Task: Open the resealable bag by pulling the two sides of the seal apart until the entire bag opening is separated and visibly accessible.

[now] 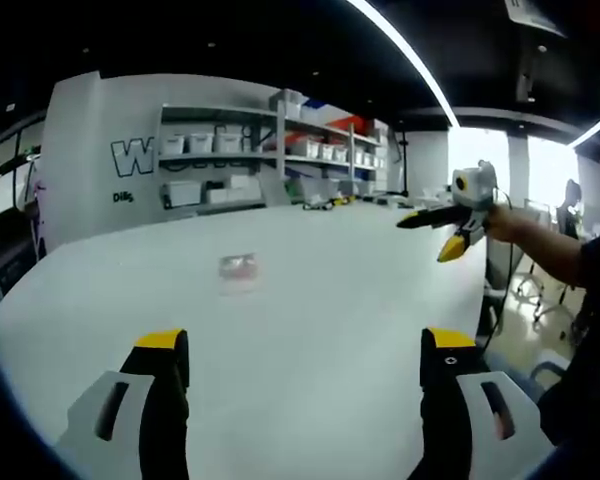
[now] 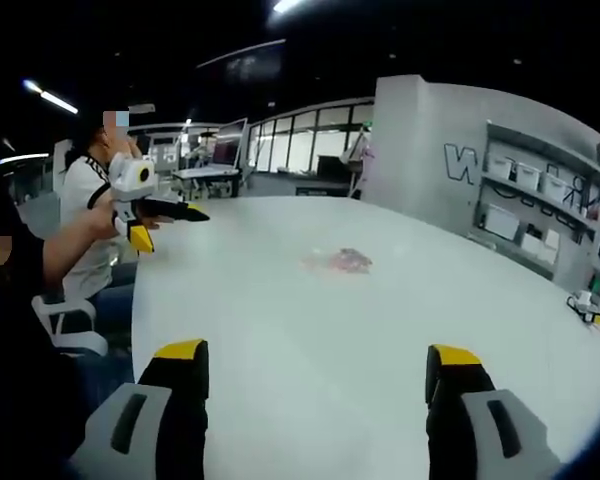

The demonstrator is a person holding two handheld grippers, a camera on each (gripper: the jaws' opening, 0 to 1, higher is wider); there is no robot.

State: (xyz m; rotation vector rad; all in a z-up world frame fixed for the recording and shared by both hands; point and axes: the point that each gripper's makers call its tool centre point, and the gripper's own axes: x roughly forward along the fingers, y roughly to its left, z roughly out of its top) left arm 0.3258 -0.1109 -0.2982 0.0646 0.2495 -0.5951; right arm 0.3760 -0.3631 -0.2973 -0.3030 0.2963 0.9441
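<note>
A: What takes up most of the frame?

B: A broad white desk [image 1: 330,300], filling the middle and lower part of both views. Grey wall shelves with white bins [image 1: 230,160] sit at upper centre of the left gripper view.

A: And the grippers?

B: The left gripper [image 1: 305,350] rises from the bottom edge, its black, yellow-tipped jaws spread wide and holding nothing. The right gripper [image 2: 315,365] looks the same, wide apart and holding nothing.

A: The bag?

B: A small clear resealable plastic bag [image 1: 239,268] lies flat at mid-desk, left of centre, well apart from both.
</note>
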